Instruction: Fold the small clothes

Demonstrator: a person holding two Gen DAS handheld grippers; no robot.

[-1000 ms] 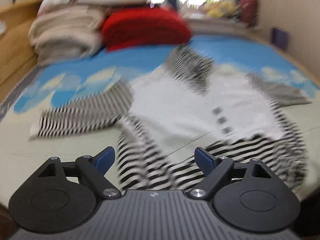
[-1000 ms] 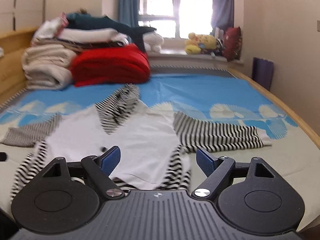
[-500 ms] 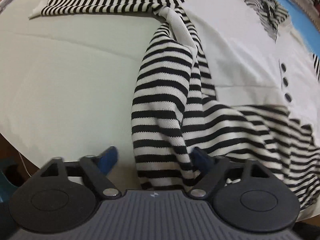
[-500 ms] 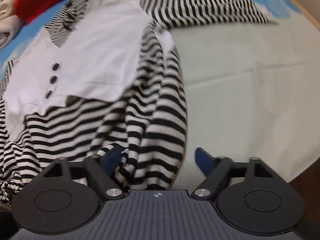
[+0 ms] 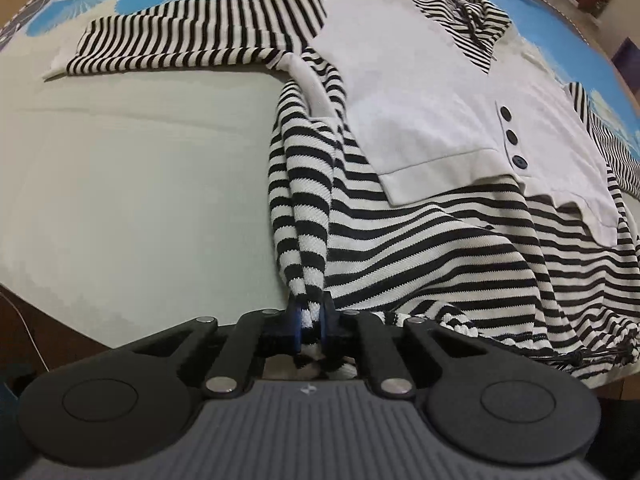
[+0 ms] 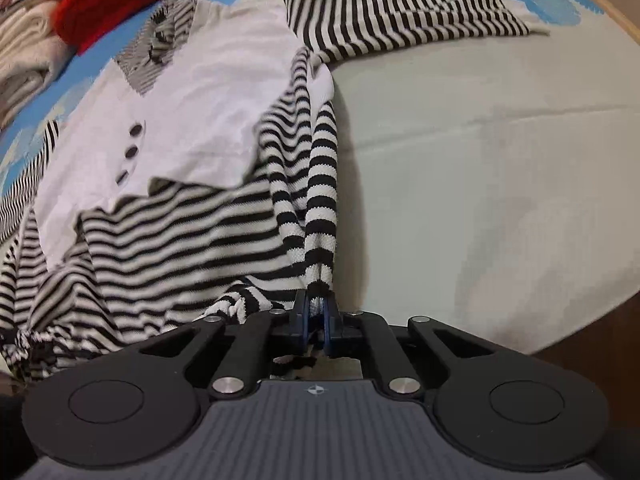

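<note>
Both grippers pinch the bottom corners of the striped top, ready for the first fold.

The striped top [image 5: 420,128] lies flat on the bed [image 5: 140,168], sleeves out at 10 and 2 o'clock. The left gripper [image 5: 311,316] has its jaws clenched on the hem's left corner; the right gripper [image 6: 316,314] is clenched on the right corner. Next, I think, both should lift together and carry the hem up toward the collar [image 5: 464,20] at 12 o'clock, keeping it even.

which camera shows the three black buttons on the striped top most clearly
The left wrist view: all three black buttons sit sharp on the white panel of the striped top. The right wrist view shows them smaller, slanted and motion-blurred.
</note>
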